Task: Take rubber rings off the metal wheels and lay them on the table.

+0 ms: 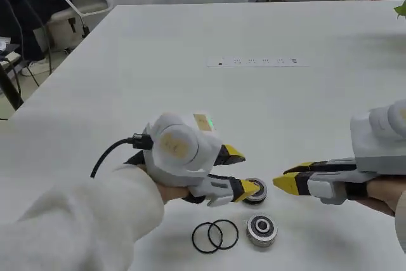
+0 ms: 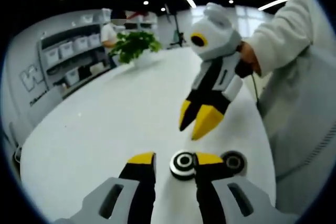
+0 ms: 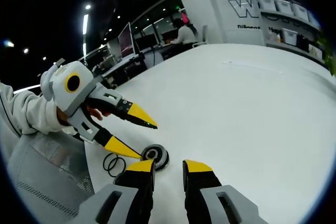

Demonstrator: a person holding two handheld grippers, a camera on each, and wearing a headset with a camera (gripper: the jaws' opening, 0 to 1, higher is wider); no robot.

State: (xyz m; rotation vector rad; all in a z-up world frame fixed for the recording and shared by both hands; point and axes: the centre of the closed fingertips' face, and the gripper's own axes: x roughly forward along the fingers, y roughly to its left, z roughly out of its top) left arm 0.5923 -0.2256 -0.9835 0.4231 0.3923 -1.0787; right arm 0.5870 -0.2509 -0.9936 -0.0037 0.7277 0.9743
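Bottom of the head view: two black rubber rings [image 1: 215, 235] already lie overlapped on the white table [image 1: 190, 93], with a metal wheel [image 1: 261, 229] just right of them. Farther up, the left gripper [image 1: 241, 171] holds its jaws apart, a second wheel [image 1: 255, 191] between the tips, unclamped. The right gripper [image 1: 288, 180] faces it, narrowly parted and empty. Two rings done; whether these wheels carry more, I can't tell.

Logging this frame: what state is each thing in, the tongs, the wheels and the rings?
left tongs: open, lower tip at the far wheel.
right tongs: slightly open, holding nothing.
far wheel: flat on the table, not clamped.
near wheel: flat on the table, apart from both tongs.
rubber rings: two, off the wheels, overlapping on the table.
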